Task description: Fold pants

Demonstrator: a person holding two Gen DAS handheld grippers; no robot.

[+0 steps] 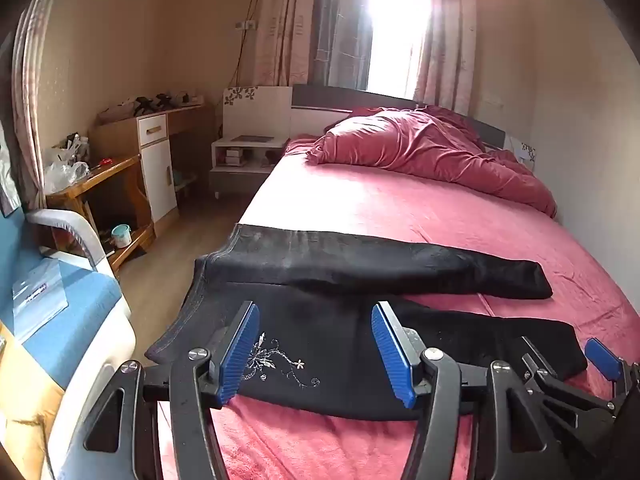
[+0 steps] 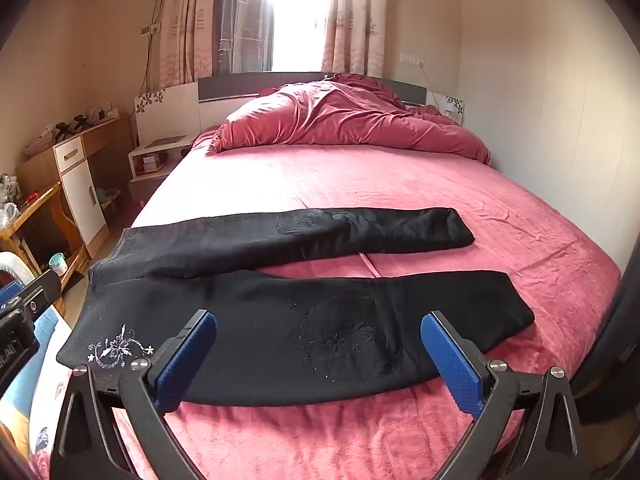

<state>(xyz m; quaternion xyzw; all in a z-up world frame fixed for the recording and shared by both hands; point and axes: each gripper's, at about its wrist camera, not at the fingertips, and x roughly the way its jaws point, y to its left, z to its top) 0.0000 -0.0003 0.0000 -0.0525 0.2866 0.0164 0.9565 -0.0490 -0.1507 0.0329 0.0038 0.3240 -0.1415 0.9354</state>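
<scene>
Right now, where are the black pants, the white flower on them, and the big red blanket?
black pants (image 2: pixel 256 332): right wrist view, on the near leg.
white flower (image 2: pixel 118 348): right wrist view, middle of the stitching.
red blanket (image 2: pixel 344 120): right wrist view, top of the heap.

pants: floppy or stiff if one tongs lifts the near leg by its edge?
Probably floppy: the pants lie flat and follow the bed. A single lift would likely drape and drag the rest. The plush sheet may cling, so pushing could bunch the cloth rather than slide it.
</scene>
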